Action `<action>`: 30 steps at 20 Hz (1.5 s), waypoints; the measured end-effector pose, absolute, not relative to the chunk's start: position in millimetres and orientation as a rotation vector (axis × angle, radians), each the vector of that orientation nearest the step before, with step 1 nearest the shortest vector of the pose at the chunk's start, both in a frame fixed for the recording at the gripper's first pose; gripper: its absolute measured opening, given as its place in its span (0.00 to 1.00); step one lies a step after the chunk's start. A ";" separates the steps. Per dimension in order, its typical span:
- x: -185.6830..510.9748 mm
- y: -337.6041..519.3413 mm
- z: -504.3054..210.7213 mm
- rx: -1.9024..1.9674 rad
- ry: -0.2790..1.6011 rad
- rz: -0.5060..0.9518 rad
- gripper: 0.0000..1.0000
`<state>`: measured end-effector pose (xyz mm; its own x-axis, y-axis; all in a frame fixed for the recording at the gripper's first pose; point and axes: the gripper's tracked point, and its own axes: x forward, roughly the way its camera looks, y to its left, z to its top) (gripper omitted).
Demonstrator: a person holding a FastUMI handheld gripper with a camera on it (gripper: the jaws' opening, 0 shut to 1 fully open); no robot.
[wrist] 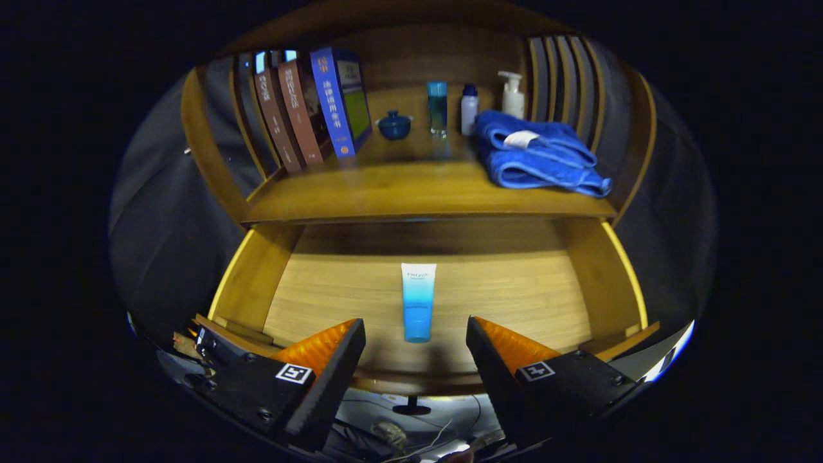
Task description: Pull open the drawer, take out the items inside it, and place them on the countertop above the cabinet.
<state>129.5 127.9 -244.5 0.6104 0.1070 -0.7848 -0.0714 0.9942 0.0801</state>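
The drawer [321, 289] stands pulled open beneath the countertop [411, 190], and a lone tube [418, 301] lies flat on its wooden floor, cap end toward the gripper [415, 337]. The fingers [334, 350] are spread wide and hold nothing — the tube sits just ahead of them, lined up with the gap, touching neither. On the countertop above, a row of books [308, 106] leans at the left; a small lidded pot [394, 125], a tall bottle [437, 108], a short bottle [469, 109] and a pump bottle [512, 93] stand along the back — a folded towel [537, 157] lies at the right.
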 end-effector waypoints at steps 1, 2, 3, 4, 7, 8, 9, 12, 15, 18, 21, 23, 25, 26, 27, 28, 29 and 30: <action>134.6 128.7 -254.8 0.047 0.954 0.097 1.00; 139.2 129.5 -263.1 0.052 1.000 0.090 1.00; 144.4 130.5 -271.8 0.066 1.042 0.086 1.00; 151.2 131.7 -281.1 0.079 1.080 0.083 1.00; 163.5 135.8 -302.9 0.078 1.181 0.078 1.00; 164.2 136.8 -308.4 0.076 1.208 0.079 1.00; 167.1 138.4 -314.0 0.069 1.228 0.074 1.00; 169.4 136.3 -329.5 0.042 1.291 0.060 0.74; 169.6 136.9 -333.2 0.056 1.337 0.063 0.51; 169.4 132.3 -336.0 0.062 1.344 0.055 0.35; 164.8 129.1 -321.6 0.069 1.317 0.048 0.35; 161.3 127.7 -309.4 0.079 1.291 0.057 0.35; 154.6 126.0 -295.1 0.083 1.270 0.065 0.35; 152.7 126.1 -288.7 0.090 1.258 0.069 0.35; 149.3 126.2 -282.0 0.095 1.245 0.071 0.35; 146.6 124.9 -274.8 0.095 1.233 0.073 0.35; 143.5 124.0 -268.2 0.095 1.224 0.072 0.35; 138.9 123.4 -259.7 0.094 1.218 0.070 0.35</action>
<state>138.9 123.4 -259.7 0.3438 0.1045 -0.9332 -0.0038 0.9939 0.1099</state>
